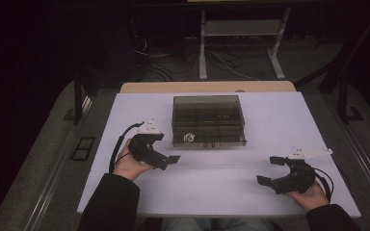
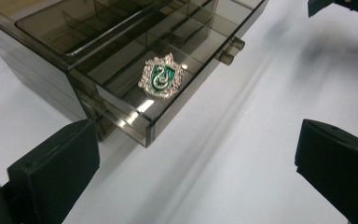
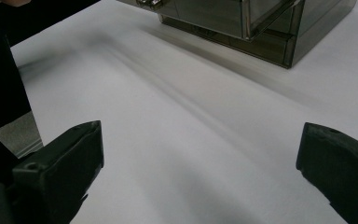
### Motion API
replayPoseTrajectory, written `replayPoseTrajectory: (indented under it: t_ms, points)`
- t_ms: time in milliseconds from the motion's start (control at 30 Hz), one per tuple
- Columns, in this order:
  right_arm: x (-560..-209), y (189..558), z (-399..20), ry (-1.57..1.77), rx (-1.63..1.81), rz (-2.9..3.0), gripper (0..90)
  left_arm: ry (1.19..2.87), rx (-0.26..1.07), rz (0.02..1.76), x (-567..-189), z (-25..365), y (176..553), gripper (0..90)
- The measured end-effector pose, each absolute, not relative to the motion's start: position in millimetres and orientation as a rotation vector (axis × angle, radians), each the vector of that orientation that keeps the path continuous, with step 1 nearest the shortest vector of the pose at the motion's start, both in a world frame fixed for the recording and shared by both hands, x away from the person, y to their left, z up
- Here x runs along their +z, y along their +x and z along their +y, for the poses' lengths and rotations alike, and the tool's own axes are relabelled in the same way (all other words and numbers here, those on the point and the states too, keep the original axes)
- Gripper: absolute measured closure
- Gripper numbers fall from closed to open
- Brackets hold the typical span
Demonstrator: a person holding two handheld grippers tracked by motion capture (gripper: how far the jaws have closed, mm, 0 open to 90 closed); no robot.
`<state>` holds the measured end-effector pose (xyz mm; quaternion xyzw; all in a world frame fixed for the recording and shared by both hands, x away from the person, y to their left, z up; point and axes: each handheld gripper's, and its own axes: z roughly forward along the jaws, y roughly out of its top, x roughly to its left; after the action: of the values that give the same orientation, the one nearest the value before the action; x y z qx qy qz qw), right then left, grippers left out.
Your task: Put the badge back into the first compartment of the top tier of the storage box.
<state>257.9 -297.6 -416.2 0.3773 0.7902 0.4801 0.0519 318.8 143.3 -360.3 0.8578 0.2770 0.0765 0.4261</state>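
A small see-through box (image 1: 208, 120) of smoky plastic sits in the middle of the white table (image 1: 279, 120). It has little rooms inside. Its bottom drawer (image 2: 168, 100) is pulled out a bit toward the person. In the drawer lies a small badge (image 2: 161, 77). It is silver and green, with a snake shape on it. From above, the badge (image 1: 189, 137) sits near the left end of the drawer's front.

The left gripper (image 1: 166, 156) is near the left front corner of the box, not touching it. Its jaws are spread wide apart and hold nothing. The right gripper (image 1: 270, 169) waits over the table on the right side, well apart from the box. Its jaws are wide apart too, and nothing is in them.

The badge looks like metal, so I think it is hard and stiff and will not bend. It is small and probably light. It looks smooth and shiny, so it could slip. It lies flat, so it may be tricky to pick up. The best place to take hold is by its two outer edges, pinching from the sides. The drawer walls are close, so the jaws need to come from above. The box looks light as well, and a bump could push it.
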Motion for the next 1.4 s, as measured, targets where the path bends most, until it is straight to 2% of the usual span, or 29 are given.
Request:
replayPoseTrajectory:
  t_ms: [767, 1400]
  points:
    - [-416.3, 257.5, -297.5, 1.157, 1.458, 2.406, 0.4, 2.109, 0.168, 0.723, -382.3, 162.3, 296.0, 0.0]
    - [-417.2, 257.8, -297.4, 1.161, 1.446, 2.414, 0.4, 2.022, 0.22, 0.779, -414.6, 175.6, 276.0, 0.0]
